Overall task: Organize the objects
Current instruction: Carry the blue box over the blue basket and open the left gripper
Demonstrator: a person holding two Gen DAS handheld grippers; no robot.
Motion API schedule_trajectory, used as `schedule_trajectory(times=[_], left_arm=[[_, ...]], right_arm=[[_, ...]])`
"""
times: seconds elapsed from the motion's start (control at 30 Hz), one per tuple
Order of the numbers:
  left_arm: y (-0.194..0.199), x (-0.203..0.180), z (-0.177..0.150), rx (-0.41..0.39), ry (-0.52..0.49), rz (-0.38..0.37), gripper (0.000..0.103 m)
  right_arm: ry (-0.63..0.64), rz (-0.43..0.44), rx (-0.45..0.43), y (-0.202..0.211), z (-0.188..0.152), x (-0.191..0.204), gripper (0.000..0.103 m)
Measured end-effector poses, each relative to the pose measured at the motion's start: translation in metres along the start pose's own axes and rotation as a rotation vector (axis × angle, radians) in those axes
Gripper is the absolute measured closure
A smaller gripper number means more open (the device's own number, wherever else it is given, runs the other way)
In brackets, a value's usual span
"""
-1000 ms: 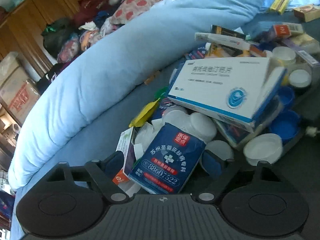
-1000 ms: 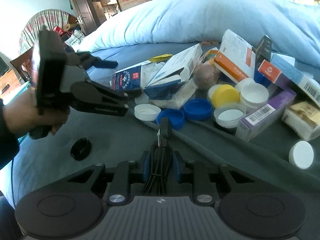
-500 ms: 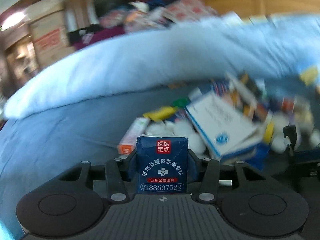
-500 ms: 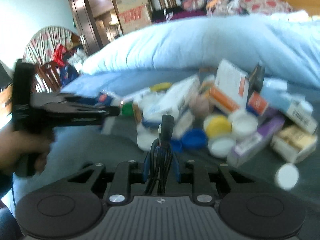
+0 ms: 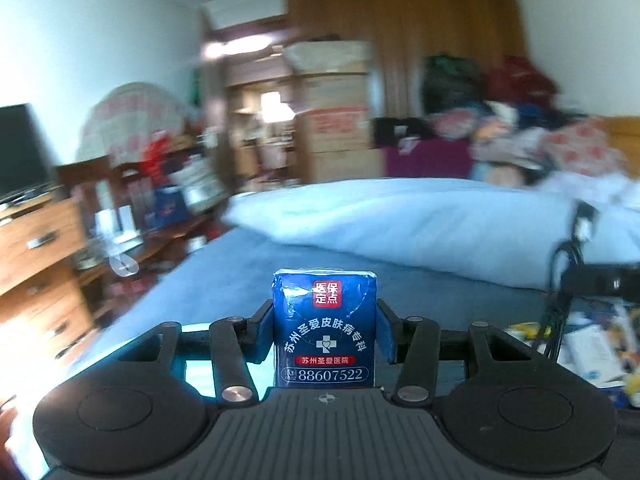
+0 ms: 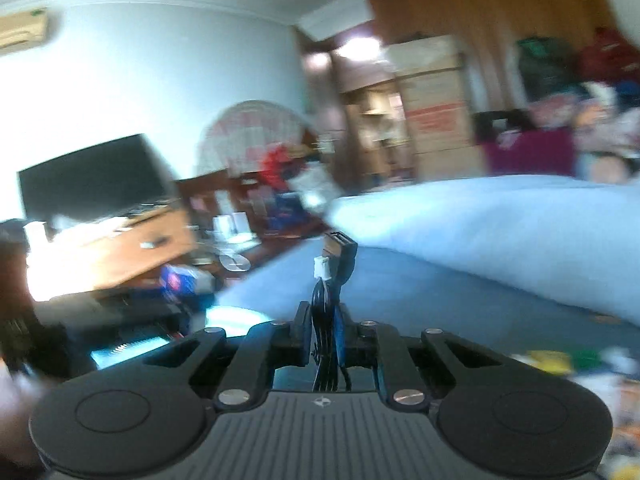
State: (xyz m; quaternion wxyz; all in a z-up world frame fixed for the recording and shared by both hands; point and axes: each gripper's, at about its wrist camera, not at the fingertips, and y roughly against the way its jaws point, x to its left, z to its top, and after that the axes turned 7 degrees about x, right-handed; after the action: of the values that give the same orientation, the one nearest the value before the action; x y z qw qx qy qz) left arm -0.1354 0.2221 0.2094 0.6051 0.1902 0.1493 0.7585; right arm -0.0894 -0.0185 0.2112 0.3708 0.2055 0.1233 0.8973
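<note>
In the left wrist view, the left hand-held gripper [image 5: 325, 330] is clamping a blue packet [image 5: 325, 328] upright between its fingers, printed face toward the camera, probably so it can be carried off the pile and sorted. The packet is looking sealed; what is inside is hidden. Ahead of the hand-held gripper the bed [image 5: 248, 280] is lying bare, with a light blue duvet [image 5: 400, 220] beyond.

In the right wrist view, the right hand-held gripper [image 6: 325, 336] is pinching a bundled black cable [image 6: 328, 312] narrowly, its USB plug [image 6: 340, 246] sticking up past the fingertips, likely gripped at the coil so it is not unravelling. The view is too blurred to show any container.
</note>
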Motion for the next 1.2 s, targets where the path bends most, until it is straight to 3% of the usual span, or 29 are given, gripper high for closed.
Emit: schedule_trajectory(times=[0.17, 0.37, 0.67, 1.0, 1.07, 1.1, 1.17, 1.2], left_arm=[[0.006, 0.074, -0.02, 0.07, 0.126, 0.058, 0.053], [0.004, 0.121, -0.041, 0.126, 0.182, 0.072, 0.053], [-0.024, 0.123, -0.034, 0.162, 0.193, 0.071, 0.052], [-0.024, 0.116, -0.024, 0.155, 0.178, 0.079, 0.052], [-0.024, 0.115, -0.024, 0.16, 0.178, 0.083, 0.048], [-0.024, 0.113, -0.024, 0.158, 0.176, 0.092, 0.042], [-0.02, 0.113, -0.024, 0.133, 0.181, 0.167, 0.017], [-0.018, 0.114, -0.023, 0.117, 0.185, 0.195, 0.013]], right_arm=[[0.063, 0.105, 0.1, -0.052, 0.018, 0.075, 0.094], [0.109, 0.12, 0.196, -0.098, 0.018, 0.124, 0.094], [0.137, 0.106, 0.259, -0.157, 0.004, 0.14, 0.094], [0.135, 0.113, 0.252, -0.152, 0.0, 0.128, 0.094], [0.143, 0.114, 0.265, -0.153, -0.001, 0.128, 0.094], [0.153, 0.112, 0.273, -0.155, -0.002, 0.129, 0.088], [0.166, 0.066, 0.245, -0.149, -0.004, 0.129, 0.067], [0.159, 0.039, 0.215, -0.143, -0.004, 0.127, 0.045]])
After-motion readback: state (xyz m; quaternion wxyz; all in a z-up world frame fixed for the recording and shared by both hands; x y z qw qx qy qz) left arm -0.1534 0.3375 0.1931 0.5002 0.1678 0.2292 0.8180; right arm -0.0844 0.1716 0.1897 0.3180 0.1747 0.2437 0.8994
